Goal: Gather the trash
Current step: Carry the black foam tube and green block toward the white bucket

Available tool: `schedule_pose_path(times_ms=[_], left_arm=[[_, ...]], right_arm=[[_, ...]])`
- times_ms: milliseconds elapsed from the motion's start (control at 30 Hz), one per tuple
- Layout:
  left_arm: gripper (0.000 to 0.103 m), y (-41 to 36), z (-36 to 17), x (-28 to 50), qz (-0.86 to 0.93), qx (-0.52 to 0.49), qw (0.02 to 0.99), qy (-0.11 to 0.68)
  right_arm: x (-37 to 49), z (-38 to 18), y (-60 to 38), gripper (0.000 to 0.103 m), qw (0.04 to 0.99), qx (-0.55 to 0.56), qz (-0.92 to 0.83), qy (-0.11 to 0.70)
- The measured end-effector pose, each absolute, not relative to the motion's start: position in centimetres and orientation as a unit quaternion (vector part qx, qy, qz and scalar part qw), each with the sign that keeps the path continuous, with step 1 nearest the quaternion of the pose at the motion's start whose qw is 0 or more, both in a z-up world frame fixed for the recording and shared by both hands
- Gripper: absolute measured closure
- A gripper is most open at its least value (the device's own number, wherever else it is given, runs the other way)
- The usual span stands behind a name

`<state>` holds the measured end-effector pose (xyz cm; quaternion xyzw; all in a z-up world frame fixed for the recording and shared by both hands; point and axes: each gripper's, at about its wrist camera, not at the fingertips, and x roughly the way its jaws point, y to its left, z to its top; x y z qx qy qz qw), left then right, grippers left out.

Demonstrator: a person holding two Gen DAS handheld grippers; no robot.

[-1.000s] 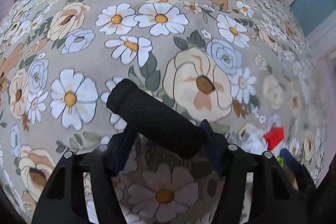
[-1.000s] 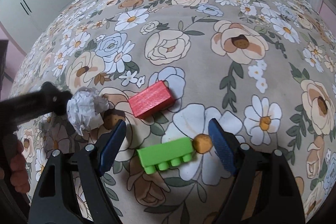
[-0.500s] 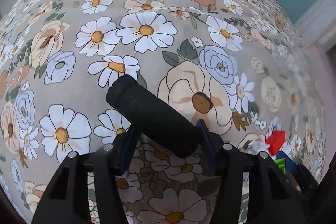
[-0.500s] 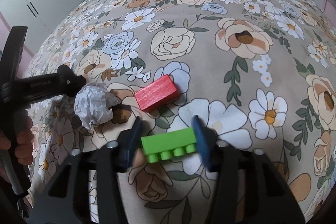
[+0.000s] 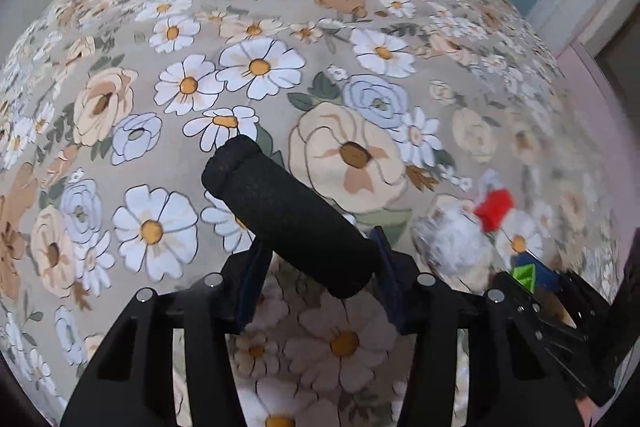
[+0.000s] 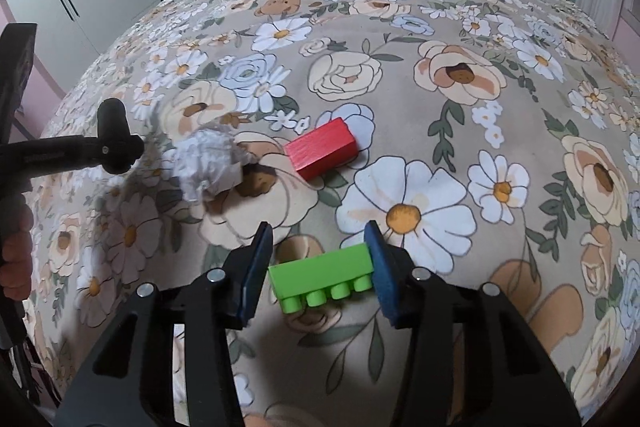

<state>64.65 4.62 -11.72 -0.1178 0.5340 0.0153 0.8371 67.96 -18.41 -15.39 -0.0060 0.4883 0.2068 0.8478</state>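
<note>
Since a second ago, the right gripper (image 6: 318, 265) has closed from wide open onto the green toy brick (image 6: 322, 277), while the left gripper (image 5: 316, 273) has swung so the crumpled paper ball (image 6: 208, 165) now shows at its right.

The flowered bedspread (image 6: 440, 75) carries everything. The left gripper's blue pads clamp a black foam cylinder (image 5: 288, 213) that juts forward and to the left. The right gripper's pads press the brick's two short ends, its long axis lying straight across between them, studs toward the camera.

The paper ball, judged the actual trash, lies ahead and to the left of the right fingers, just beside the red block (image 6: 322, 147) and nearer the left gripper's tip.
</note>
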Motion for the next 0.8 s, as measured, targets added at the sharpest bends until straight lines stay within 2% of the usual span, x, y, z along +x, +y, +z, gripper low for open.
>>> schedule_pose_path(times_ms=[333, 800], left_arm=[[0.052, 3.5, -6.2, 58.6, -0.013, -0.080, 0.850, 0.520], [0.052, 0.7, 2.7, 43.1, -0.063, 0.005, 0.873, 0.483]], right_arm=[[62.6, -8.9, -19.0, 0.054, 0.864, -0.015, 0.212, 0.457], [49.1, 1.3, -19.8, 0.055, 0.887, -0.048, 0.199, 0.414]])
